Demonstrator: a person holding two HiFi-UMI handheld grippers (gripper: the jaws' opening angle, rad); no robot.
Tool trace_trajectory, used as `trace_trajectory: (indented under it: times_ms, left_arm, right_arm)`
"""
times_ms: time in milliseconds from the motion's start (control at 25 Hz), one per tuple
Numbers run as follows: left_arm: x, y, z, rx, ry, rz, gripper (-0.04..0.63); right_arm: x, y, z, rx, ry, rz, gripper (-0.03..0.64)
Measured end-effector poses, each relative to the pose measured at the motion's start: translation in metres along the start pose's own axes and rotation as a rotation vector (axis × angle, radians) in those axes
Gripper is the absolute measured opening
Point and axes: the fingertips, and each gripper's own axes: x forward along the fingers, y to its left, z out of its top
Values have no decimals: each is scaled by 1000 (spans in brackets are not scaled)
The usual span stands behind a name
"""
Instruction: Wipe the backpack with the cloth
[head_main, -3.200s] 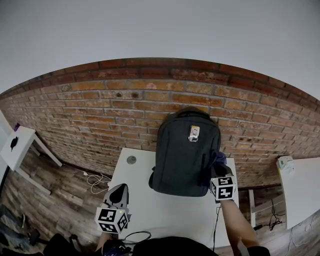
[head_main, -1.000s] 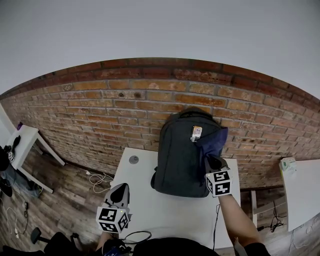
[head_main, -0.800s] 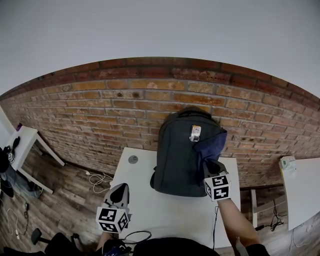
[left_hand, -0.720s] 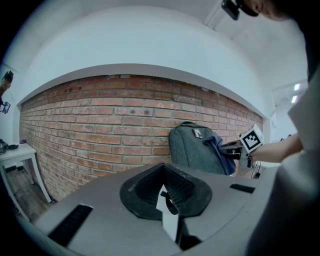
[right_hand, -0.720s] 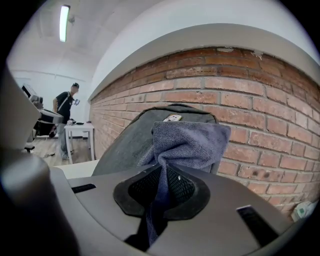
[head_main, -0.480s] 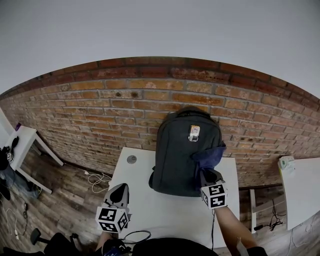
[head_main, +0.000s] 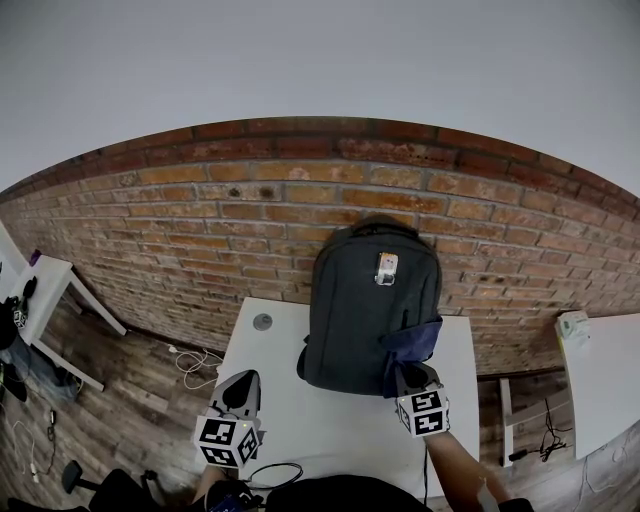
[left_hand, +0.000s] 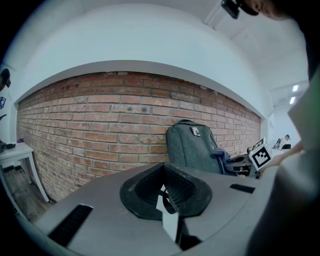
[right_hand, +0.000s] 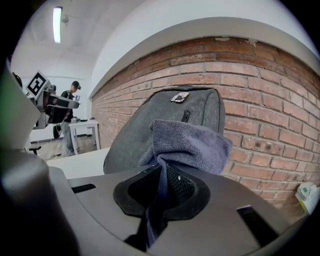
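A dark grey backpack (head_main: 365, 300) stands upright on the white table (head_main: 300, 405), leaning on the brick wall. My right gripper (head_main: 403, 374) is shut on a blue-purple cloth (head_main: 412, 342), which lies against the backpack's lower right side. In the right gripper view the cloth (right_hand: 192, 145) bunches above the jaws (right_hand: 162, 176) with the backpack (right_hand: 145, 127) right behind it. My left gripper (head_main: 238, 388) hovers over the table's front left, apart from the backpack, its jaws together with nothing between them (left_hand: 167, 189). Its view shows the backpack (left_hand: 192, 147) and cloth (left_hand: 220, 154) across the table.
A brick wall (head_main: 200, 220) runs behind the table. There is a round cable hole (head_main: 262, 321) in the table's back left corner. A small white side table (head_main: 35, 290) stands far left, another white surface (head_main: 600, 370) lies to the right, and cables (head_main: 195, 358) lie on the wooden floor.
My right gripper has drawn the cloth down the backpack's right side, from near the top patch to its lower part. The left gripper has stayed put.
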Motion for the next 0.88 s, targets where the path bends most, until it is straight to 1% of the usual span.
trace_trajectory:
  times_ms: [200, 320, 520, 720, 880]
  left_arm:
    - [0, 0, 3, 2, -6, 0, -3]
    - [0, 1, 3, 1, -7, 0, -3]
    - [0, 0, 4, 2, -11, -4, -2]
    - [-3, 2, 4, 1, -13, 0, -3]
    - [-4, 1, 5, 4, -17, 0, -3]
  right_arm:
    - [-5, 6, -20, 13, 37, 9, 29]
    - [-7, 14, -40, 27, 83, 26, 29]
    - [-3, 24, -77, 11, 160, 46, 29]
    - [-1, 32, -95, 2, 187, 52, 31]
    - [0, 40, -117, 13, 230, 62, 31]
